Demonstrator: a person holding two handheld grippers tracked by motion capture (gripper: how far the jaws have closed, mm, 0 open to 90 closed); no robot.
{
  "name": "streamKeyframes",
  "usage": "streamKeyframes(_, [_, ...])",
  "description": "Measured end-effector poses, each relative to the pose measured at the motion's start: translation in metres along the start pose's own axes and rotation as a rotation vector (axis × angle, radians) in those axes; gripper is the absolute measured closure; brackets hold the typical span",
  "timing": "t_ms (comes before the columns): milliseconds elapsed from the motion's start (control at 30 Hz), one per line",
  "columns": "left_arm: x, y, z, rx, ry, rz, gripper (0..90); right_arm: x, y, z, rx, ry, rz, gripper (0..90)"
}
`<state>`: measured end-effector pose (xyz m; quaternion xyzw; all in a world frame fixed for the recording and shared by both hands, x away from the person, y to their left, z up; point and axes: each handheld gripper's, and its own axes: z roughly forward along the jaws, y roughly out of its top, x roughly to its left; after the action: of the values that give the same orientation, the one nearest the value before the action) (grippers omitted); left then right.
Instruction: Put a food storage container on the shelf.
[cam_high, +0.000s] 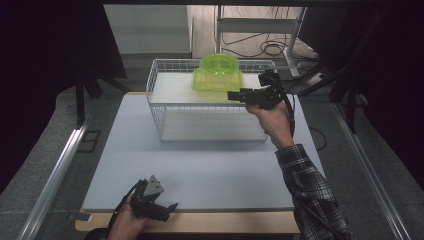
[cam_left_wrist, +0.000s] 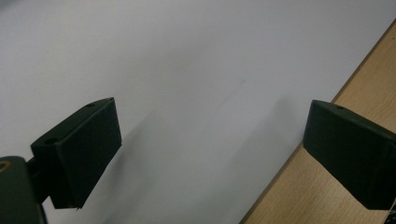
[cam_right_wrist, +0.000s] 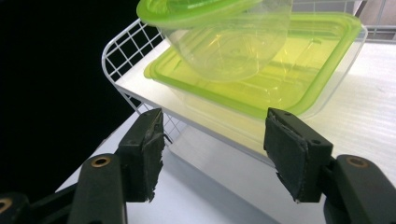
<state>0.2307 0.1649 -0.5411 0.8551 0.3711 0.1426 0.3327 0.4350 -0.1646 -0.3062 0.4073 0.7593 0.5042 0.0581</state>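
Note:
A round green-lidded clear container (cam_high: 218, 64) (cam_right_wrist: 224, 32) is stacked on a rectangular green-lidded container (cam_high: 215, 81) (cam_right_wrist: 271, 79) on the top shelf of a white wire rack (cam_high: 160, 82) (cam_right_wrist: 122, 56). My right gripper (cam_high: 231, 94) (cam_right_wrist: 212, 149) hovers just off the rack's right side, level with the rectangular container, jaws open with nothing between them. My left gripper (cam_high: 167, 209) (cam_left_wrist: 210, 154) rests open at the table's near edge, over the white mat (cam_left_wrist: 177, 70) and the wooden edge (cam_left_wrist: 308, 196).
The rack has a lower shelf (cam_high: 210, 127) under the top one. The white mat (cam_high: 200, 170) covers the wooden table (cam_high: 225, 222). A metal rail (cam_high: 55, 175) runs along the left, and cables (cam_high: 265, 47) lie on the floor behind the rack.

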Motion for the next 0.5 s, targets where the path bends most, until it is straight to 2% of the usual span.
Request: streamKeyframes(500, [-0.001,0.0,0.001,-0.005,0.009,0.015,3.9,0.0,-0.015,0.0,0.021,-0.008,-0.037,32.1])
